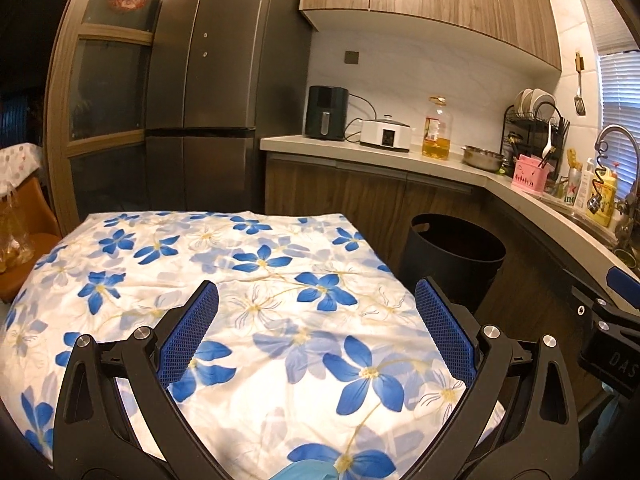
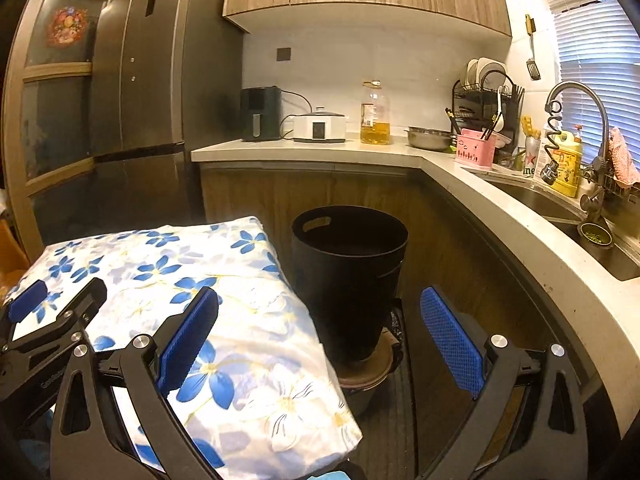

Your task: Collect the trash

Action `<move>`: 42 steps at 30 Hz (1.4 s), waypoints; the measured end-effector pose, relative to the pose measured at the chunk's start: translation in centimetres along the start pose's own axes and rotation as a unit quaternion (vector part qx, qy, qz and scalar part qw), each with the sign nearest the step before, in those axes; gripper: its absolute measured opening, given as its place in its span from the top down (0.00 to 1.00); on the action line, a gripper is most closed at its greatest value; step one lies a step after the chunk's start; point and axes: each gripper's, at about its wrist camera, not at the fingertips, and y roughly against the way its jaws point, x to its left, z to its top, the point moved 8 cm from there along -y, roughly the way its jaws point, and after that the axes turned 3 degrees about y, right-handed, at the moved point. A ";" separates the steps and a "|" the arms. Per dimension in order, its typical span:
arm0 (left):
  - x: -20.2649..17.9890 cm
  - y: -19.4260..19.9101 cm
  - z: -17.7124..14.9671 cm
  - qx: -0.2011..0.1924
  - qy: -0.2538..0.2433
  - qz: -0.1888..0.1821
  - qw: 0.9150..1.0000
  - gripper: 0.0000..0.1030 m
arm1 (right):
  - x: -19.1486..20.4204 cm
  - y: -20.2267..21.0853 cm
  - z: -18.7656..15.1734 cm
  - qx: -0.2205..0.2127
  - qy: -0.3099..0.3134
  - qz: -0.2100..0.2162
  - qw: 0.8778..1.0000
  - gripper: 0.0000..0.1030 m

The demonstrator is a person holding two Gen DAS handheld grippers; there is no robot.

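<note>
A black trash bin (image 1: 456,256) stands on the floor right of a table covered with a blue-flowered cloth (image 1: 240,280). It also shows in the right wrist view (image 2: 348,276), standing on a round base. My left gripper (image 1: 316,320) is open and empty above the cloth. My right gripper (image 2: 320,328) is open and empty, straddling the table's right edge (image 2: 296,312) and the bin. The left gripper also shows at the left of the right wrist view (image 2: 56,308). No trash shows on the cloth.
A dark fridge (image 1: 208,92) stands behind the table. An L-shaped counter (image 2: 460,164) holds an air fryer (image 1: 326,112), cooker, oil bottle (image 1: 437,128), steel bowl, dish rack and sink (image 2: 560,208). An orange chair (image 1: 28,216) stands left of the table.
</note>
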 end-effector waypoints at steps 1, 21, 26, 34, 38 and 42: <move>0.1 0.2 0.0 -0.001 0.000 0.001 1.000 0.06 | 0.1 0.2 -0.1 0.000 0.001 0.003 1.000 0.05; 0.9 2.0 -0.1 -0.007 0.004 0.007 1.000 0.06 | 1.7 1.6 -0.4 -0.005 0.009 0.022 1.000 0.06; 0.8 2.1 -0.1 -0.007 0.003 0.006 1.000 0.06 | 1.8 1.6 -0.3 -0.004 0.007 0.024 1.000 0.05; 0.7 2.1 -0.3 -0.006 0.002 0.004 1.000 0.06 | 1.8 1.5 -0.1 -0.004 0.005 0.023 1.000 0.05; 0.4 2.2 -0.4 -0.007 0.000 0.004 1.000 0.06 | 1.8 1.6 -0.1 -0.004 0.005 0.023 1.000 0.06; 0.4 2.2 -0.3 -0.007 0.001 0.004 1.000 0.06 | 1.7 1.6 -0.1 -0.005 0.004 0.022 1.000 0.05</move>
